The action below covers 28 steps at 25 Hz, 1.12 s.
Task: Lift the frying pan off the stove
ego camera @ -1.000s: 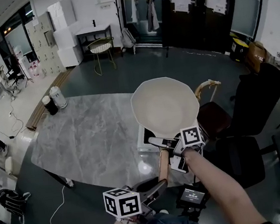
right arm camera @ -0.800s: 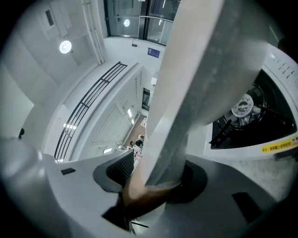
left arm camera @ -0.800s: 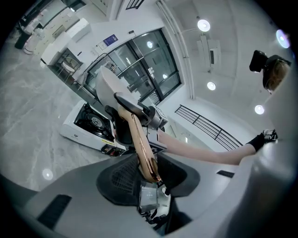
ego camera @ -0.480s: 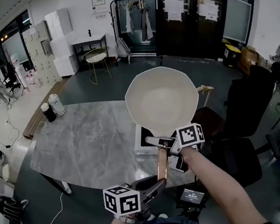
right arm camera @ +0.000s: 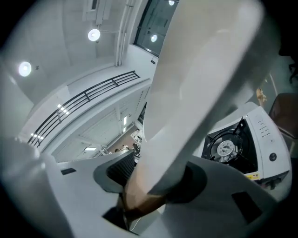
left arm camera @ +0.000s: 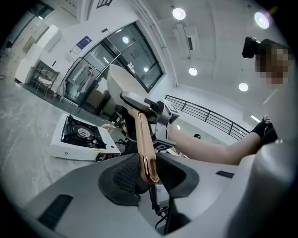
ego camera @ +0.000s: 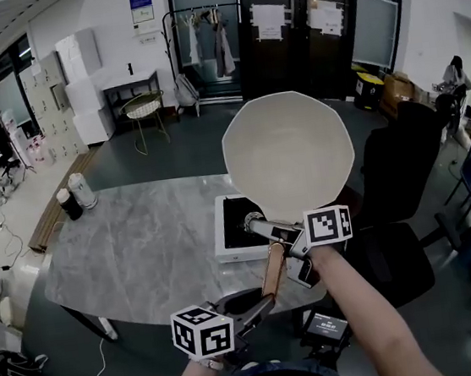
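Note:
The cream frying pan (ego camera: 289, 155) hangs in the air, tipped up on its edge, clear of the white single-burner stove (ego camera: 229, 239) on the grey marble table (ego camera: 132, 247). My right gripper (ego camera: 288, 238) is shut on the handle where it meets the pan; in the right gripper view the pale pan underside (right arm camera: 200, 69) fills the frame above the gripper (right arm camera: 149, 186). My left gripper (ego camera: 263, 305) grips the tip of the copper-coloured handle (left arm camera: 144, 148), its jaws closing on it (left arm camera: 146, 174). The burner (left arm camera: 79, 137) is bare.
A black office chair (ego camera: 404, 171) stands right of the table, with another dark seat (ego camera: 389, 262) nearer me. A small black device (ego camera: 321, 330) lies on the floor below my arms. A wire chair (ego camera: 142, 109) and a clothes rack stand far back.
The pan has risen and swung to the right, off the stove, so the burner now shows. Both grippers rose with the handle.

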Each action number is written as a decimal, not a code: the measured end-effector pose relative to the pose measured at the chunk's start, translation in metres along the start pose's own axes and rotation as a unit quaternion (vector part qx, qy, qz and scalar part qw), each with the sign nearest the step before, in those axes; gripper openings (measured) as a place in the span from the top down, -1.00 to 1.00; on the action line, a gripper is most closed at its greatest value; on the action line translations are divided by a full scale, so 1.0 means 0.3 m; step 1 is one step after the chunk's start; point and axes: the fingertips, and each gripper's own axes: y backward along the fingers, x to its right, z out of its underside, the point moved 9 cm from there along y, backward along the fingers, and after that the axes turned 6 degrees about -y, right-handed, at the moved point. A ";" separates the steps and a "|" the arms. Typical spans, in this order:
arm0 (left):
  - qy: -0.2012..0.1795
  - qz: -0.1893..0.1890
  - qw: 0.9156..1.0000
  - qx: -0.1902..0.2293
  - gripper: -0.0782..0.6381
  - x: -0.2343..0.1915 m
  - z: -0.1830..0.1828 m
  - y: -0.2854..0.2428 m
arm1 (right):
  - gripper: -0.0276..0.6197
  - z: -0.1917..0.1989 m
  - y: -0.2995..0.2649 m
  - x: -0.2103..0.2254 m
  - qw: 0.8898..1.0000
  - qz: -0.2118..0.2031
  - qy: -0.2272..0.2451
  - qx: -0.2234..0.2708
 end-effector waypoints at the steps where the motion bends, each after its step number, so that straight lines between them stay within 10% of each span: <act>1: -0.004 0.001 1.000 -0.002 0.44 0.001 -0.004 -0.009 | 0.27 -0.008 0.022 0.000 1.000 0.005 0.002 0.009; 28: 0.014 0.154 0.985 -0.082 0.44 0.108 -0.005 -0.286 | 0.26 0.001 0.494 0.111 0.974 0.137 -0.069 0.167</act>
